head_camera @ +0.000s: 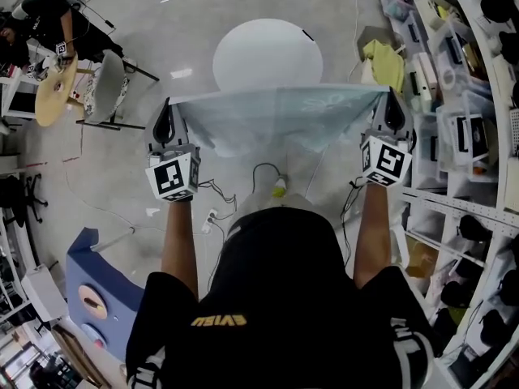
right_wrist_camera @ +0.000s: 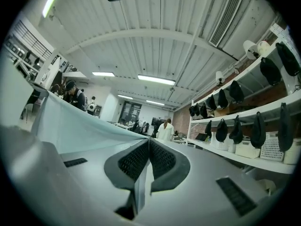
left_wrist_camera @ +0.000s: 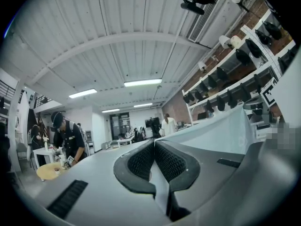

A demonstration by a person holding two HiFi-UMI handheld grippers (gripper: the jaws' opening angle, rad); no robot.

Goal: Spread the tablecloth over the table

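A pale blue-green tablecloth hangs stretched in the air between my two grippers, its top edge taut. My left gripper is shut on the cloth's left corner and my right gripper on its right corner. Beyond the cloth stands a round white table, its near edge hidden behind the cloth. In the left gripper view the left gripper pinches a thin fold, and the cloth runs off to the right. In the right gripper view the right gripper also pinches a fold, with the cloth sweeping away left.
White storage shelves line the right side. A yellow round table and a white chair stand at the left, a blue unit near my left leg. Cables trail on the floor. A yellow-green cloth lies near the shelves.
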